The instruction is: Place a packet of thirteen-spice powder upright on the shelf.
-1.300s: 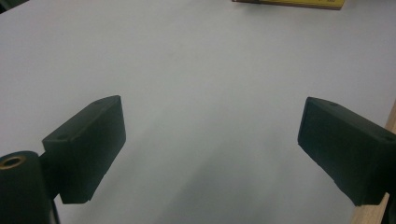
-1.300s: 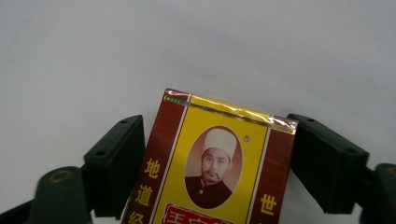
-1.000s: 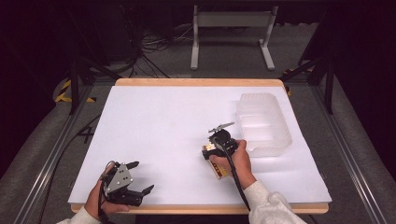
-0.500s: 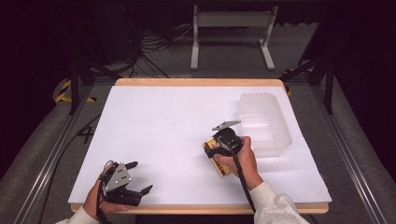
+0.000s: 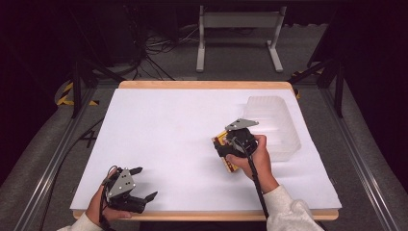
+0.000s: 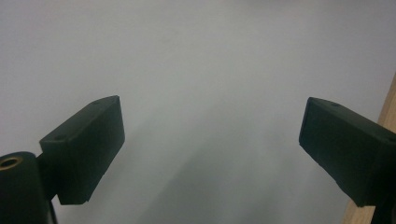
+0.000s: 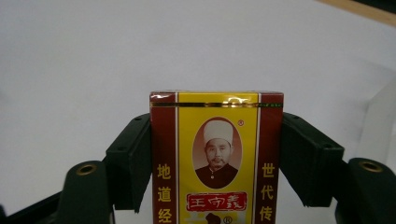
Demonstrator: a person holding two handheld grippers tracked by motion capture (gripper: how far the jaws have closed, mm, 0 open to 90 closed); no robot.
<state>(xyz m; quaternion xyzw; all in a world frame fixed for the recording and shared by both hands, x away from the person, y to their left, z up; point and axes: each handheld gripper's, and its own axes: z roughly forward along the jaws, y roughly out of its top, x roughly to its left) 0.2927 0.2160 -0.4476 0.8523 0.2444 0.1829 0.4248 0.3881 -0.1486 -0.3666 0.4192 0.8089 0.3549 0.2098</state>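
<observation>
Box: a small carton (image 7: pixel 217 158) stood clamped between the black jaws of the right gripper (image 7: pixel 217 161), its printed face turned toward that gripper's camera.
Box colours: the middle panel was bright yellow, flanked on each side by a dark red band; a thin gold line crossed the face just below the top edge.
Box print: an oval portrait of a person in a white cap and dark clothing sat in the middle of the yellow panel; under it lay a red label with yellow characters, and yellow characters ran down each red band.
Box place: the carton (image 5: pixel 228 153) stuck out ahead of the right gripper (image 5: pixel 231 149), past its jaw tips, over the white counter (image 5: pixel 183 130); from the high view whether it was clear of the surface could not be told.
Right gripper: closed tight on the two narrow red sides of the carton, one pad pressed against each.
Tray: a clear plastic tray (image 5: pixel 274 125) lay just beside the right gripper, on its far right side.
Left gripper: the left gripper (image 6: pixel 212 149) was held near the counter's near edge, well apart from the carton, jaws spread wide with only bare white counter between them.
</observation>
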